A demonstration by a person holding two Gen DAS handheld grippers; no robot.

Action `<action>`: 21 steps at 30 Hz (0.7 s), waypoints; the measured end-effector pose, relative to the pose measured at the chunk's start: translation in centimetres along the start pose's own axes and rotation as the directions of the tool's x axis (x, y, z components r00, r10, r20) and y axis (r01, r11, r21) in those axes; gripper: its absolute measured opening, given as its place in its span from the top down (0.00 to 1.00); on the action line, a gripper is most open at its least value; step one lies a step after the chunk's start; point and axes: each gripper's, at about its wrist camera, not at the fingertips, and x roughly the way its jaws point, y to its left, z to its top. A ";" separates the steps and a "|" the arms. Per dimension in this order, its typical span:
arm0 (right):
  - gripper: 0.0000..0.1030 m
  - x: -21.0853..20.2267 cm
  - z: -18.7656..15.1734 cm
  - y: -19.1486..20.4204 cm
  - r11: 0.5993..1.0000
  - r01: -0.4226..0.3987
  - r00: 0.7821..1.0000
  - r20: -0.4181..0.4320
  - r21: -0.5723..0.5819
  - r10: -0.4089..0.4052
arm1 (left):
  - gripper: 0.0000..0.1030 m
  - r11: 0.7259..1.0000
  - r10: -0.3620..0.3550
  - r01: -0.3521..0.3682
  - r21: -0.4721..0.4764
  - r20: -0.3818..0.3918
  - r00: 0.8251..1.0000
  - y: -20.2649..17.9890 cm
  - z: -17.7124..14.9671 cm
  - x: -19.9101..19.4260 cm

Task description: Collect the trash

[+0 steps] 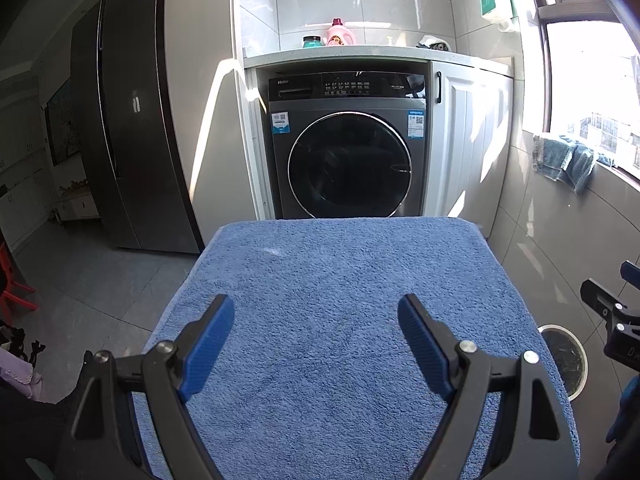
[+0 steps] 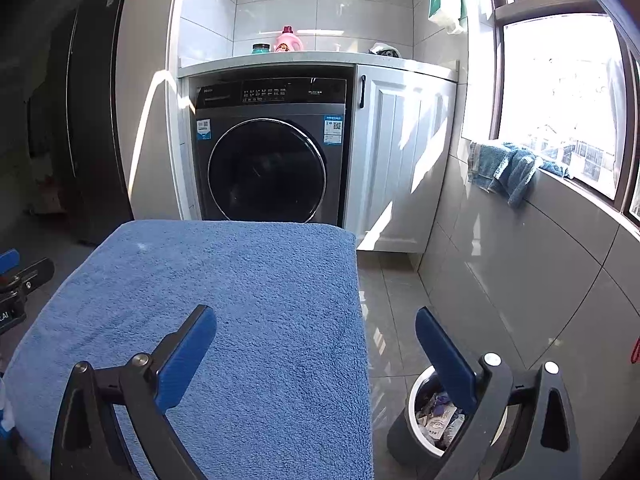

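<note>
Both my grippers, left gripper (image 1: 316, 334) and right gripper (image 2: 316, 344), hold ribbed blue jaws wide apart, gripping nothing, above the fluffy blue towel (image 1: 340, 300) covering the surface. Crumpled trash (image 2: 436, 420) fills the round bin (image 2: 408, 424), lower right.

The left gripper (image 1: 316, 336) is hanging with its blue-padded fingers (image 1: 210, 344) spread wide, nothing between them, pointing forward and slightly downward. The right gripper (image 2: 316, 344) is hovering just to its right in the same tilt, fingers (image 2: 446, 356) likewise gaping and empty.
</note>
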 end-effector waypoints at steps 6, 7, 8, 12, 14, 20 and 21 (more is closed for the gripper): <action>0.02 0.0 -0.3 -0.5 1.000 -0.004 1.000 0.000 0.008 0.004 | 0.19 1.000 -0.023 0.023 -0.006 0.007 1.000 -0.7 0.3 -0.4; 0.02 0.0 -0.3 -0.6 1.000 -0.004 1.000 0.001 0.010 0.004 | 0.19 1.000 -0.023 0.023 -0.004 0.011 1.000 -0.8 0.3 -0.6; 0.02 0.0 -0.4 -0.7 1.000 -0.003 1.000 0.003 0.011 0.003 | 0.19 1.000 -0.022 0.022 -0.001 0.014 1.000 -1.0 0.3 -0.6; 0.02 -0.2 -0.3 -1.1 1.000 -0.001 1.000 0.012 0.017 0.001 | 0.19 1.000 -0.020 0.020 0.011 0.022 1.000 -1.6 0.4 -0.8; 0.02 -0.3 -0.3 -1.0 1.000 0.011 1.000 0.018 0.007 -0.011 | 0.19 1.000 -0.019 0.019 0.012 0.025 0.999 -1.8 0.4 -0.9; 0.02 -0.4 -0.3 -0.6 1.000 0.012 1.000 0.025 -0.011 -0.012 | 0.19 1.000 -0.014 0.013 0.018 0.025 1.000 -1.9 0.4 -0.8; 0.02 -0.4 -0.3 -0.6 1.000 0.012 1.000 0.026 -0.012 -0.012 | 0.19 1.000 -0.013 0.012 0.017 0.024 1.000 -1.8 0.4 -0.8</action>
